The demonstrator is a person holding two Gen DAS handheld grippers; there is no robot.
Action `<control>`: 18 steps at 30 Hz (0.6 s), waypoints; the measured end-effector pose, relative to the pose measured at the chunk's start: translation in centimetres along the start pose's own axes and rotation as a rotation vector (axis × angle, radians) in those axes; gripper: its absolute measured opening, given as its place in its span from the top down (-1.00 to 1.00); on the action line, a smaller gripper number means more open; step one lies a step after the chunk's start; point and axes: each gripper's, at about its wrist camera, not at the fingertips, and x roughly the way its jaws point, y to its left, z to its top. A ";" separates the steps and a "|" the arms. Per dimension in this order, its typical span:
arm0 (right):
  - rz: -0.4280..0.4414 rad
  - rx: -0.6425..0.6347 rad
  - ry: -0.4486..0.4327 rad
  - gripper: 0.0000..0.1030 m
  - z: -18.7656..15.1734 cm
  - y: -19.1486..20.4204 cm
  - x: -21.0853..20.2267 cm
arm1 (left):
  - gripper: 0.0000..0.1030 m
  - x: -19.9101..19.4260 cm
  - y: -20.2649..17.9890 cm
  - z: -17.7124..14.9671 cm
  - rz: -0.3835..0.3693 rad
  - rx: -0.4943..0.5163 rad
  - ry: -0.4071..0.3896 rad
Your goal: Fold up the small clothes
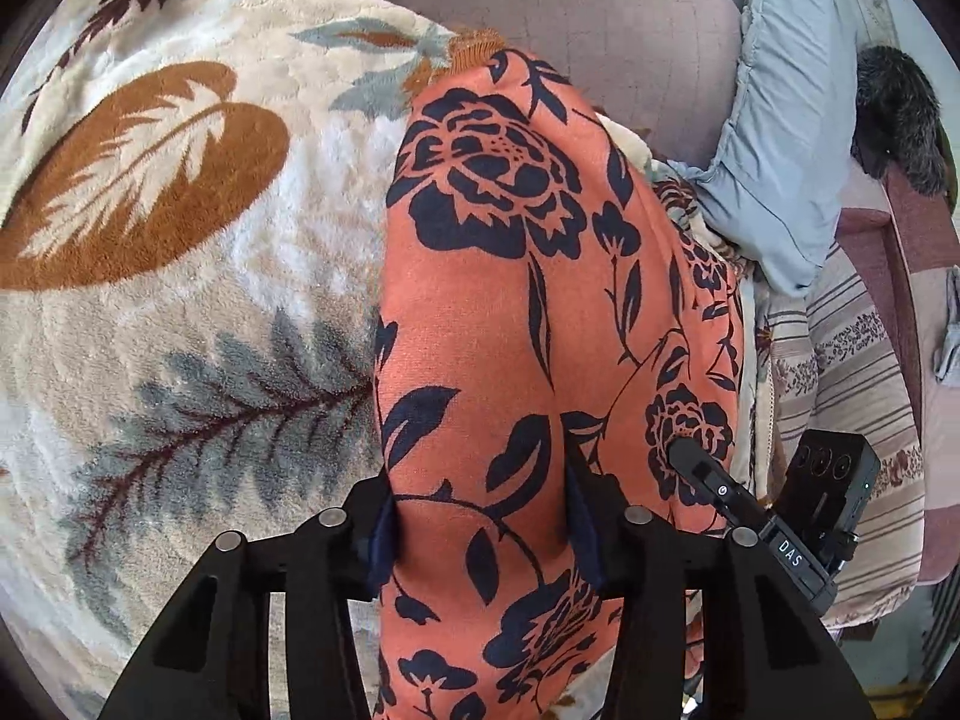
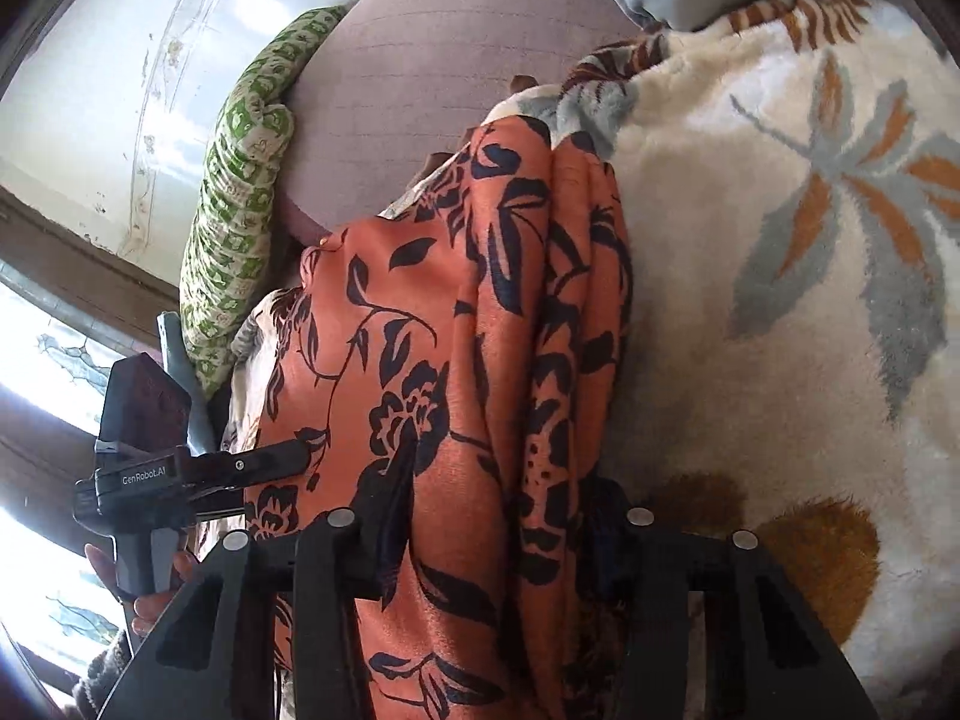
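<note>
An orange garment [image 1: 510,300] with dark navy flowers lies on a cream leaf-patterned blanket [image 1: 180,210]. My left gripper [image 1: 480,531] is shut on a thick fold of the garment; the cloth bulges between its fingers. The right gripper shows at the lower right of the left wrist view [image 1: 714,480], its tip on the cloth. In the right wrist view the garment [image 2: 468,330] hangs in bunched vertical folds, and my right gripper [image 2: 498,531] is shut on it. The left gripper [image 2: 252,465] shows at the left, its tip touching the cloth.
A mauve headboard [image 1: 570,18] stands behind the blanket. A pale blue pillow [image 1: 774,138] and striped bedding [image 1: 852,372] lie at the right. A green patterned pillow [image 2: 240,210] leans by the wall and window at the left of the right wrist view.
</note>
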 end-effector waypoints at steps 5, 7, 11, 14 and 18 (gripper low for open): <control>0.025 -0.031 -0.027 0.18 -0.8 1.9 -1.4 | 0.21 -2.5 -0.7 -1.6 0.012 0.032 -0.041; 0.051 -0.029 -0.042 0.18 -1.3 2.7 -2.0 | 0.21 -3.8 -0.6 -2.3 0.014 0.034 -0.055; 0.089 -0.047 -0.057 0.18 -2.7 5.3 -2.7 | 0.21 -7.6 -0.2 -3.9 0.025 0.052 -0.096; 0.110 -0.071 -0.049 0.18 -3.8 8.2 -2.6 | 0.21 -11.1 0.6 -5.6 0.054 0.066 -0.135; 0.150 -0.101 -0.023 0.17 -5.9 12.1 -1.7 | 0.20 -15.3 3.3 -8.4 0.074 0.054 -0.183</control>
